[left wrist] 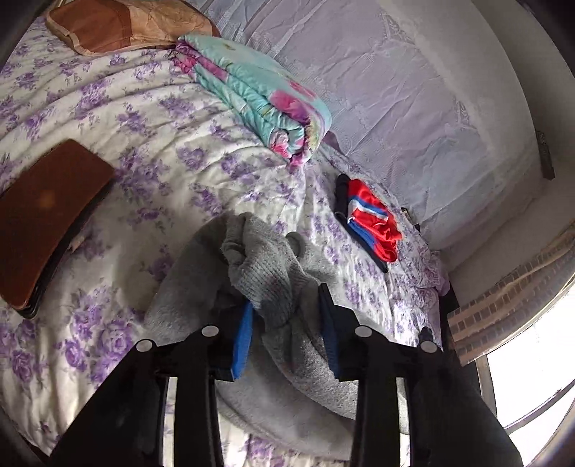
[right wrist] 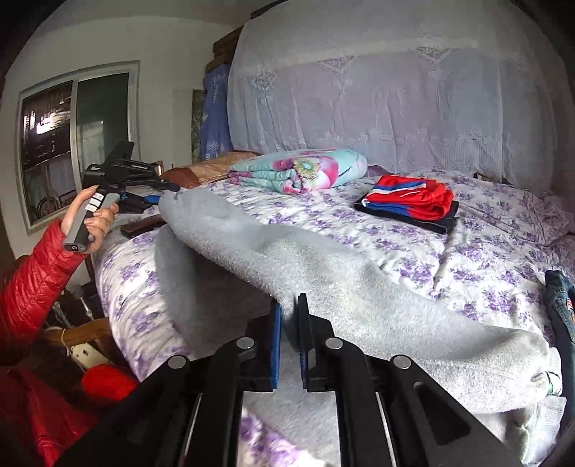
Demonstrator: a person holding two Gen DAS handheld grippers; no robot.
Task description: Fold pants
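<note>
Grey fleece pants [left wrist: 266, 273] lie across a bed with a purple-flowered sheet [left wrist: 143, 143]. In the left wrist view my left gripper [left wrist: 285, 298] is shut on a bunched end of them, the cloth pinched between its blue pads [left wrist: 244, 334]. The right wrist view shows the same pants [right wrist: 323, 266] stretched from that left gripper [right wrist: 169, 188], held by a hand [right wrist: 90, 222] in a red sleeve, down to my right gripper [right wrist: 289, 301]. The right gripper is shut on the pants' near edge. Between the two grips the cloth hangs lifted off the bed.
A folded red and blue garment [right wrist: 413, 197] lies further back on the bed. A rolled floral quilt [right wrist: 302, 169] and a brown pillow [left wrist: 118, 25] sit by the draped wall. A flat brown board [left wrist: 43, 222] lies at the left, jeans [right wrist: 560, 305] at the right edge.
</note>
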